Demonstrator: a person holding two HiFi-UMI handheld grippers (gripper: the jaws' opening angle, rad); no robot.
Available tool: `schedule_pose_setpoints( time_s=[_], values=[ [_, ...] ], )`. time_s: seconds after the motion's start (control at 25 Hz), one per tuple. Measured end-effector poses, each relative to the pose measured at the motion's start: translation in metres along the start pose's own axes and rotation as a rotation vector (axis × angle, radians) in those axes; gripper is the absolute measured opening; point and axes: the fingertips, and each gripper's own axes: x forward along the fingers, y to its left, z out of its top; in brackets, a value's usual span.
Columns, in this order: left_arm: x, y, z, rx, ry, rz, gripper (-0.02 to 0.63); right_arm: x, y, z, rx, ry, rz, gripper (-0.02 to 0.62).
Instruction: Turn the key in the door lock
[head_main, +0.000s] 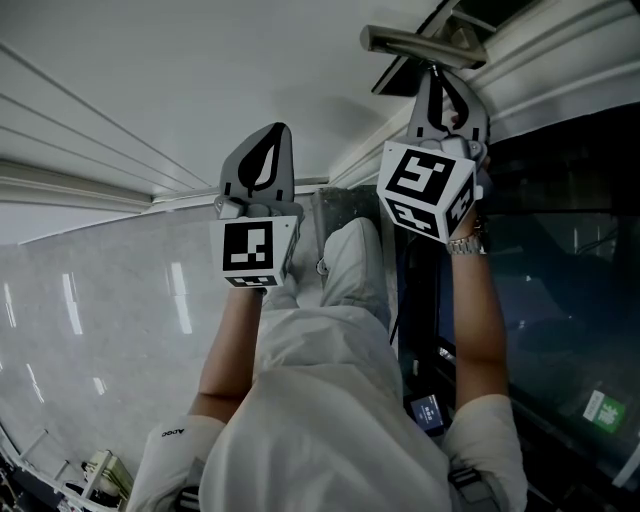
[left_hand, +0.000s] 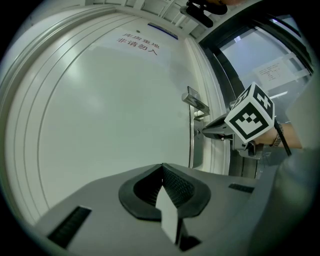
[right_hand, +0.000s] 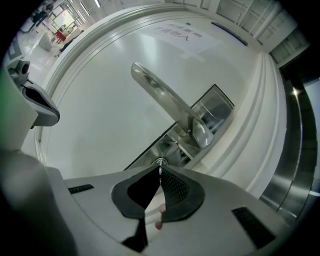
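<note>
The white door (left_hand: 110, 100) carries a silver lever handle (right_hand: 162, 97) on a steel lock plate (right_hand: 212, 112). Just below the handle sits the round lock cylinder (right_hand: 160, 161), with a thin key blade (right_hand: 160, 169) edge-on in it. My right gripper (right_hand: 160, 171) points at the cylinder, its jaws pinched together on the key. From the left gripper view, the right gripper (left_hand: 212, 131) touches the plate under the handle (left_hand: 196, 102). My left gripper (left_hand: 162, 167) hangs back from the door, shut with nothing in it. The head view has the left gripper (head_main: 275, 135) left of the right gripper (head_main: 437, 72).
A dark glass panel (head_main: 560, 260) borders the door frame (right_hand: 270, 125) on the right. A notice with red characters (left_hand: 137, 44) is stuck high on the door. The person's trouser legs (head_main: 345, 270) stand close to the door over a glossy floor (head_main: 90, 300).
</note>
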Motion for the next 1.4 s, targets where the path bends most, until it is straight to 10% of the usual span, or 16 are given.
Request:
schedule_pose_setpoints(
  time_s=[0.28, 0.84, 1.4],
  values=[
    [-0.003, 0.000, 0.000, 0.001, 0.002, 0.006, 0.008, 0.001, -0.001, 0.001, 0.201, -0.011, 0.069, 0.011],
    [-0.009, 0.004, -0.001, 0.005, 0.005, 0.020, 0.008, 0.002, -0.008, -0.008, 1.088, 0.004, 0.335, 0.011],
    [-0.011, 0.006, 0.000, 0.007, 0.003, 0.026, 0.008, 0.006, -0.009, -0.017, 1.735, 0.008, 0.490, 0.011]
  ],
)
